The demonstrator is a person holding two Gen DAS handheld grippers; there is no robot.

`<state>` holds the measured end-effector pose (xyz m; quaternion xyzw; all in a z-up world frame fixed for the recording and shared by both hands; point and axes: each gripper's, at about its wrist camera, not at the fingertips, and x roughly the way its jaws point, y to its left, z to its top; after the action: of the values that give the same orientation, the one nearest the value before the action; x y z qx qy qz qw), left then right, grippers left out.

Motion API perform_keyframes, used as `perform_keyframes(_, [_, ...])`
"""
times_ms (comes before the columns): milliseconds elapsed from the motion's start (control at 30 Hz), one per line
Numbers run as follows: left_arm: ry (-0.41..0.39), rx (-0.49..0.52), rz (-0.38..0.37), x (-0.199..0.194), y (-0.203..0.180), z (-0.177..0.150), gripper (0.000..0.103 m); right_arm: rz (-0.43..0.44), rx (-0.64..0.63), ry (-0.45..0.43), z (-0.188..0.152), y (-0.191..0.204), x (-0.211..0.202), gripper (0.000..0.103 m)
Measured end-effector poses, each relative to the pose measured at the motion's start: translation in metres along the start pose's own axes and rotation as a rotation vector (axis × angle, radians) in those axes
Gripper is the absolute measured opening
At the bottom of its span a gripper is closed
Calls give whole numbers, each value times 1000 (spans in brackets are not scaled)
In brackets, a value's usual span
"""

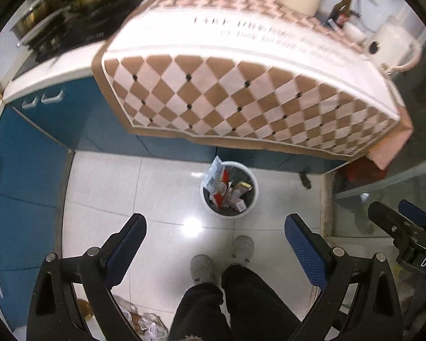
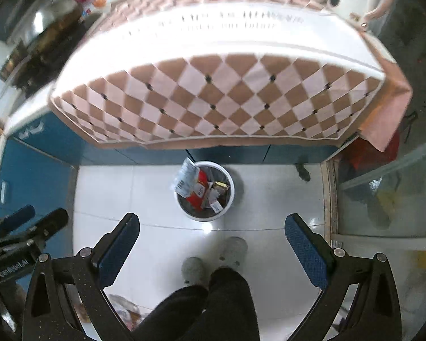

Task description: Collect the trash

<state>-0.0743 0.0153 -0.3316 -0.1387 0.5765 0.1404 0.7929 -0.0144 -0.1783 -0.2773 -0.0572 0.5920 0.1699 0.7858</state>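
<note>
Left claw [image 1: 215, 228] and right claw [image 2: 212, 227] both spread wide and empty above the feet [image 1: 242, 248], white bin [image 1: 229, 189] full of wrappers [image 1: 227, 191] on the floor just beyond, checkered table [image 1: 241, 99] behind it.

brown-pink checked cloth [image 1: 241, 96], blue cabinets [image 1: 28, 170].

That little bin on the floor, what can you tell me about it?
The bin is a small round bucket with a white rim and a dark inside, perhaps a liner. It stands upright on the glossy white tile floor, just in front of the blue cabinets and below the edge of the checkered tablecloth. It holds wrappers, red, white and gold, and one pale packet sticks up over the rim. Neither gripper touches it.
</note>
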Motion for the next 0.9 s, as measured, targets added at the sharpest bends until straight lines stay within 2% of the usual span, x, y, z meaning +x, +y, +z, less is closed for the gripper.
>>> perform_keyframes(233, [-65,42,-81,-67,10,-11,100,48,78,-78,-26,14,-92,103])
perform_keyframes(467, [-98,38,-161,-113,17,-19,100,104,73,-117,-48,25,-152,103])
perform_keyframes(700, [-138,-9,-199,-142,18,-27,100,186,21,-113,-61,30,-176,103])
perform_keyframes(900, [-140,-23,-200,-147,12,-34,100,231,10,-98,-63,21,-183,103])
